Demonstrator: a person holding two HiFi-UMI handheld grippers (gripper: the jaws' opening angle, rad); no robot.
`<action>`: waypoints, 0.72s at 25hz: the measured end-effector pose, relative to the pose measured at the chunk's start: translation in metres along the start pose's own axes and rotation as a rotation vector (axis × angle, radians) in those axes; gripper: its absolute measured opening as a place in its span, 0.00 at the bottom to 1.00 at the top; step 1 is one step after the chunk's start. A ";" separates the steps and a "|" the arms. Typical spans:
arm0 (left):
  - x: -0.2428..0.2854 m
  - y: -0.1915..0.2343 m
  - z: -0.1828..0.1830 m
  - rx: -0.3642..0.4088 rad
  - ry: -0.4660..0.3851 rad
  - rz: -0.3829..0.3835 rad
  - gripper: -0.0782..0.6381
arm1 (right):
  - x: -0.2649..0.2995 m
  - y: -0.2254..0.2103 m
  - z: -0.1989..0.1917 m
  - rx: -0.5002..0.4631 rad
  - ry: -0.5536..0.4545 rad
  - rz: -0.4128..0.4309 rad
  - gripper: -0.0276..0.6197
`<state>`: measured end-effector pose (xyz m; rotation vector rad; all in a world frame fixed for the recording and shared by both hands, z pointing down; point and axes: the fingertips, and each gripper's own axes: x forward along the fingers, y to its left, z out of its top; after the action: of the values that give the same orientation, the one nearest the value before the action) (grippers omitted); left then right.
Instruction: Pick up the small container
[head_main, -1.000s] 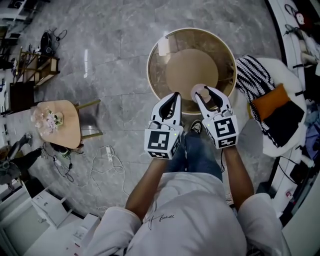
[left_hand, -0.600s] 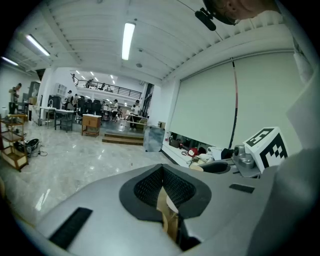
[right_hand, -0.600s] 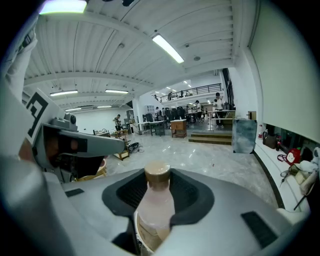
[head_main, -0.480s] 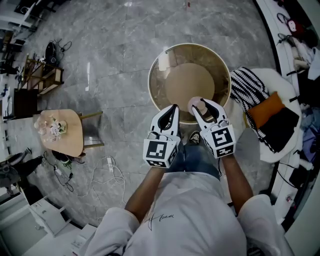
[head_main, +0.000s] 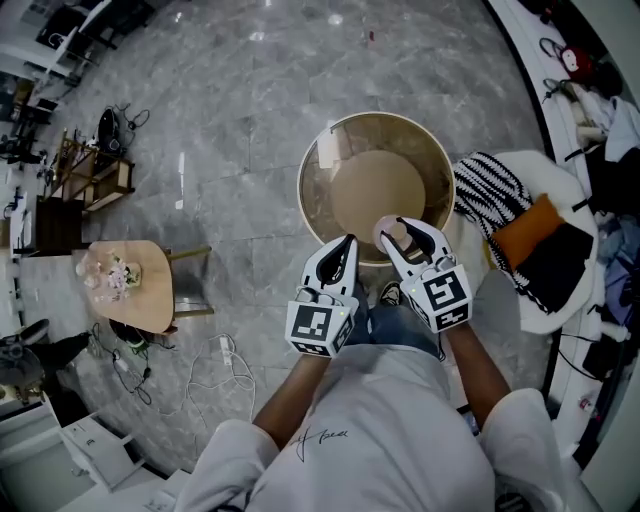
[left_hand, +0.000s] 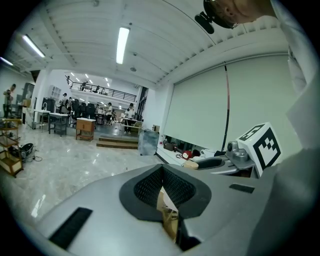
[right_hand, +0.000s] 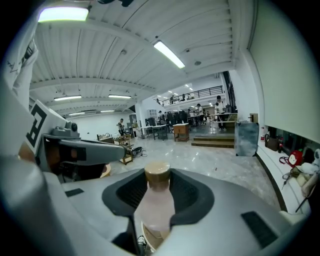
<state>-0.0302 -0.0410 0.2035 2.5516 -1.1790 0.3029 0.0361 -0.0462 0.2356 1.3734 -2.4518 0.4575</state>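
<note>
1. Between the pads of the right tongs (head_main: 404, 228), we are gripping the small container (right_hand: 156, 202), a pale pink bottle with a tan cap (right_hand: 157, 171). The jaws are clamping its body from both sides, and it is standing upright with the cap rising past the tips.
2. We are holding the left tongs (head_main: 346, 243) with nothing in them, their jaws pressing together at the tips.
3. We are carrying the left tongs just beside the right tongs, the two not touching.
4. Beyond both sets of tips, a round table (head_main: 340, 150) with a glass top is standing on the grey marble floor (head_main: 230, 120).
5. Right of the right tongs, a striped cloth (head_main: 495, 185) is lying on a white seat (head_main: 580, 180).
</note>
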 end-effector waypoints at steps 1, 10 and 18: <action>-0.002 -0.001 0.002 0.002 -0.004 -0.001 0.13 | -0.003 0.001 0.002 -0.001 -0.003 0.004 0.27; -0.018 -0.005 0.012 -0.002 -0.009 0.008 0.13 | -0.028 0.007 0.021 -0.025 -0.041 0.032 0.27; -0.029 -0.021 0.022 0.000 -0.035 -0.022 0.13 | -0.048 0.011 0.031 -0.026 -0.030 0.042 0.27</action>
<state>-0.0315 -0.0164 0.1696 2.5781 -1.1625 0.2535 0.0476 -0.0163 0.1870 1.3301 -2.5066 0.4163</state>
